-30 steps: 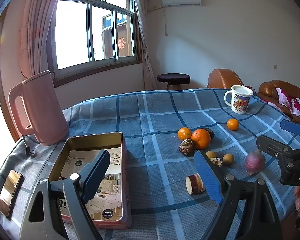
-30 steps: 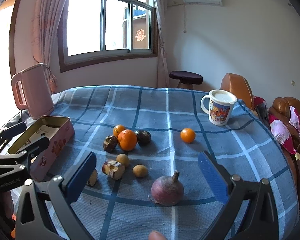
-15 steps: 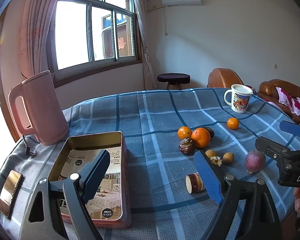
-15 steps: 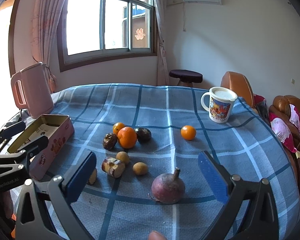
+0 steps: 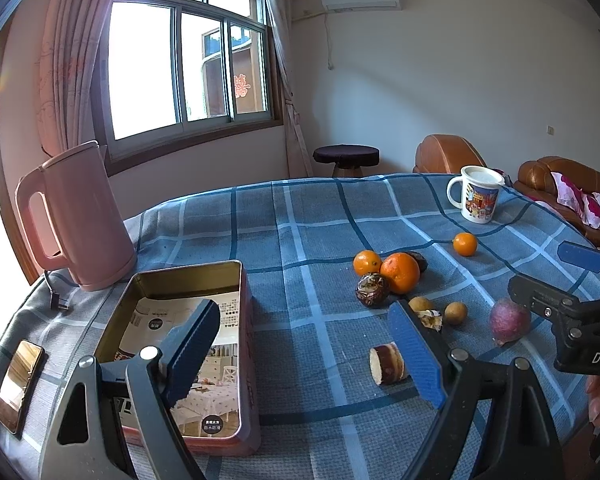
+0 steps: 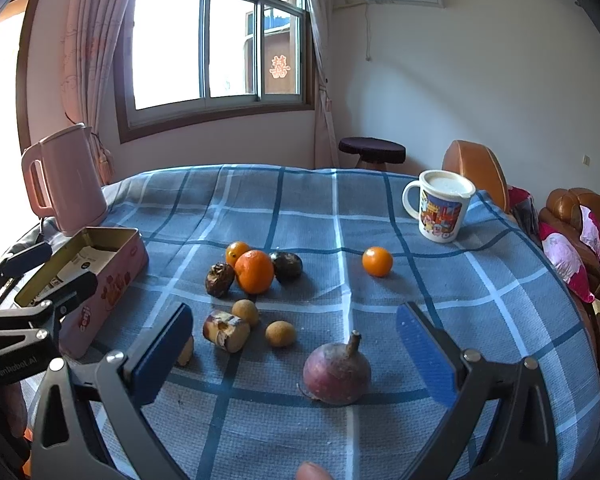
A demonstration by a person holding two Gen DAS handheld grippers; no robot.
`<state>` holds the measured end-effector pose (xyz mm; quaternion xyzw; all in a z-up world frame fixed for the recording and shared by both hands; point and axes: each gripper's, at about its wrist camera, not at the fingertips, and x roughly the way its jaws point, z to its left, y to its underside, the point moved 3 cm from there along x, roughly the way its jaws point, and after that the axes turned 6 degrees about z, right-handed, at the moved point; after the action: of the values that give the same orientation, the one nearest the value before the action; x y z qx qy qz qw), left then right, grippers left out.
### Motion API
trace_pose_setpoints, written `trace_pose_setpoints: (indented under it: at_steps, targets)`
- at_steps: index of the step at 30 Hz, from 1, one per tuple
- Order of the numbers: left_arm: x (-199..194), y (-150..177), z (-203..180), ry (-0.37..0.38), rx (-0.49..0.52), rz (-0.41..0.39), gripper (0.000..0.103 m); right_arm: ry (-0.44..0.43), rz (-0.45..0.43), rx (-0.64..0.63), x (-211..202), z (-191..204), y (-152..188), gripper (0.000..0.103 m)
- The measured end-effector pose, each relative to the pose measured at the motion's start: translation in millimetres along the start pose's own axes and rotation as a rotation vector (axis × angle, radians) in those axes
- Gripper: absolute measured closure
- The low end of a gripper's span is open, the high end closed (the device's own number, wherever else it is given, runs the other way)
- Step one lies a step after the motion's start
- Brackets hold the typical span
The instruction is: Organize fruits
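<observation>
Blue checked tablecloth [image 6: 332,216] carries loose fruit mid-table and an open tin [image 5: 188,280] at its left edge. The purple fruit [image 6: 337,372], stem up, is framed directly ahead between the spread jaws of the right gripper [image 6: 296,352], the nearer one. The left gripper [image 5: 304,344], also spread and empty, is held over the near edge between the tin and the fruit.

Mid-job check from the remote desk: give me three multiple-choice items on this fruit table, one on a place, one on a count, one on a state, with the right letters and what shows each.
1. Where does the purple root lie?
A. in the tin
B. on the cloth between the right gripper's fingers
C. beside the mug

2. How many orange citrus fruits are on the cloth?
A. one
B. three
C. five

3. How does the tin stand?
A. lidless, holding only a printed sheet
B. shut
C. full of fruit

Answers:
1 B: in the right wrist view the root sits on the checked cloth, framed by the open right gripper.
2 B: two oranges in the cluster, one apart toward the mug.
3 A: the left wrist view, past the open left gripper, shows bare walls and paper, no fruit.
</observation>
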<state>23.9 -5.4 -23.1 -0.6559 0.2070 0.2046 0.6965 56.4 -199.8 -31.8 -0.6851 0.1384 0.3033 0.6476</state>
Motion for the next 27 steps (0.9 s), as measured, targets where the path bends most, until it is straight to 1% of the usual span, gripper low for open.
trace_pose_setpoints:
  at_steps: [7, 27]
  targets:
    - [3.3, 2.6, -3.6, 0.002, 0.006, 0.008, 0.016, -0.001, 0.003, 0.002, 1.5, 0.9, 6.5, 0.000]
    - [14.7, 10.3, -14.5, 0.012, 0.019, 0.046, 0.016, -0.004, 0.028, 0.013, 9.1, -4.0, 8.4, 0.000]
